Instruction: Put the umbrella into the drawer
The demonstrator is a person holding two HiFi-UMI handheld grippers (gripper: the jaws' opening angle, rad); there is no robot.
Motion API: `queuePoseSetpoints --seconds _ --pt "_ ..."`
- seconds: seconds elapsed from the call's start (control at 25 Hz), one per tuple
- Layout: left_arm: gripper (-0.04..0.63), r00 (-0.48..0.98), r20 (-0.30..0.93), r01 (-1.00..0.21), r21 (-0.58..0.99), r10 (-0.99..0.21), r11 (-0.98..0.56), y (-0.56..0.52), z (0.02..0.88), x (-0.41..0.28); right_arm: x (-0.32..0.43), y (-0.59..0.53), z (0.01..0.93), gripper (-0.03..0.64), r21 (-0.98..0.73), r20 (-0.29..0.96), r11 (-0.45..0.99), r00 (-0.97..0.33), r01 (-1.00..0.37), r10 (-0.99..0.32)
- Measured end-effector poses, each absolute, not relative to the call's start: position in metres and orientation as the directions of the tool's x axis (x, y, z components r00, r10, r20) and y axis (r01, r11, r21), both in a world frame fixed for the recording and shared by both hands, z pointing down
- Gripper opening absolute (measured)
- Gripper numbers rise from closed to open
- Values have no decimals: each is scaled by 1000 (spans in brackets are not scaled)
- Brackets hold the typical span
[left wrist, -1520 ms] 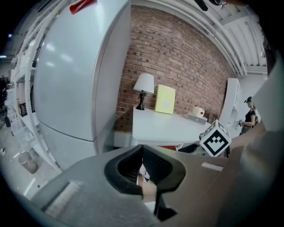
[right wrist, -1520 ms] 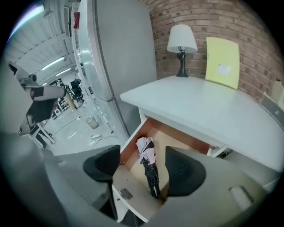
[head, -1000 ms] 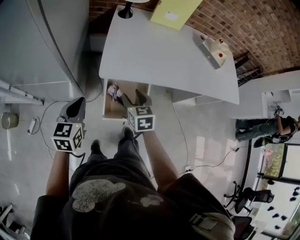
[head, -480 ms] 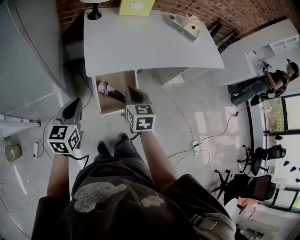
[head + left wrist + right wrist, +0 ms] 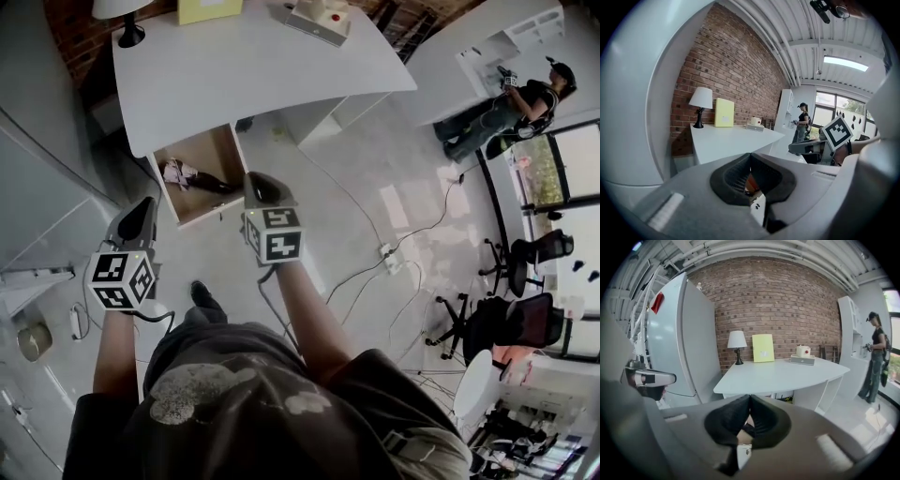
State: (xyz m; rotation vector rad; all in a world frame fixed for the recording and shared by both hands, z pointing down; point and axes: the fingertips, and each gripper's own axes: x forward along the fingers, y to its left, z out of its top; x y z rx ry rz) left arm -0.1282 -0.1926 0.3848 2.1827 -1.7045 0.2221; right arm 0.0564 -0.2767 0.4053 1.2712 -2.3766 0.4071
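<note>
The umbrella (image 5: 183,174), a folded pink-and-white bundle with a black end, lies inside the open wooden drawer (image 5: 217,148) under the white table (image 5: 253,66). My right gripper (image 5: 259,180) hovers just right of the drawer's front, shut with nothing between its pads (image 5: 750,399). My left gripper (image 5: 144,206) hangs lower left of the drawer, over the floor, also shut and empty (image 5: 750,157). In the left gripper view the right gripper's marker cube (image 5: 839,132) shows at the right.
On the table stand a lamp (image 5: 122,19), a yellow box (image 5: 208,9) and a white device with a red button (image 5: 319,14). A grey fridge (image 5: 37,159) is at the left. Cables and a power strip (image 5: 387,259) lie on the floor. A person (image 5: 511,98) stands at the far right.
My right gripper's jaws, open at the drawer a second ago, have closed. Both grippers have pulled back from the drawer and risen. The umbrella stays in the drawer.
</note>
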Motion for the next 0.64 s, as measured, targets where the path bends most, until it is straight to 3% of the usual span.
queuePoseSetpoints --seconds 0.64 --pt "11 346 314 -938 131 -884 -321 -170 368 -5 175 -224 390 5 -102 441 467 -461 -878 -770"
